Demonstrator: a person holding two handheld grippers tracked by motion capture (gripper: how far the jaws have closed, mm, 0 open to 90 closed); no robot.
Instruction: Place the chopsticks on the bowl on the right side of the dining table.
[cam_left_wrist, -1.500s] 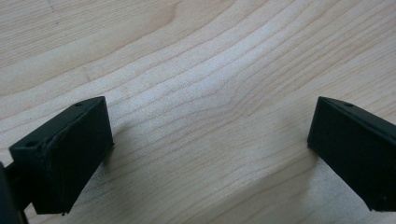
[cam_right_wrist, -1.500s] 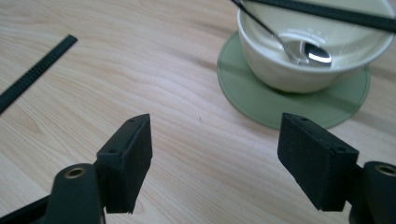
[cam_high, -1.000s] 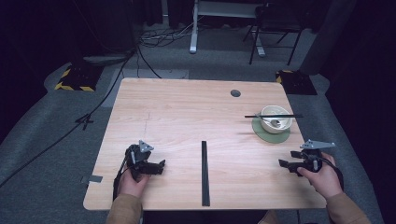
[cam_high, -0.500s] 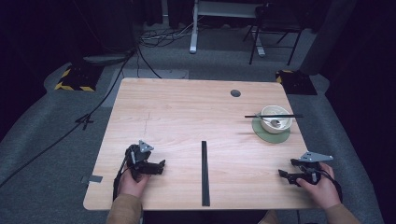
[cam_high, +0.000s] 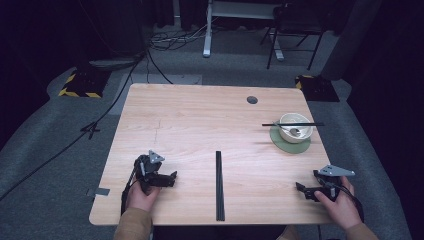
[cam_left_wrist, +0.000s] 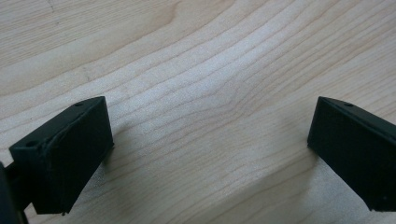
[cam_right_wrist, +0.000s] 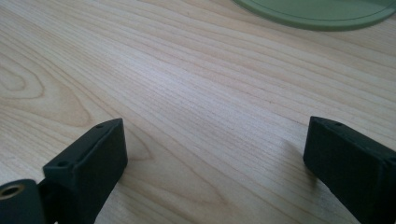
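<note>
My left gripper (cam_high: 172, 178) rests on the wooden table (cam_high: 200, 125) near its front left, pointing right. In the left gripper view it (cam_left_wrist: 210, 154) stands open, with bare wood between its jaws. My right gripper (cam_high: 300, 188) lies near the front right corner and points left. Its jaws have just been opening, and in the right gripper view it (cam_right_wrist: 215, 163) is open with nothing between them. A white bowl (cam_high: 295, 127) sits on a green saucer (cam_high: 290, 144) at the right, with black chopsticks (cam_high: 292, 124) laid across its rim. The saucer's edge (cam_right_wrist: 322, 11) lies ahead of the right jaws.
A long black strip (cam_high: 219, 185) lies on the table between the two grippers and runs to the front edge. A dark round grommet (cam_high: 252, 100) is set in the far part of the tabletop. Cables and furniture legs stand on the floor beyond.
My right hand has moved toward the front edge of the table and sunk lower. The left hand, the bowl and the black strip have stayed in place.
</note>
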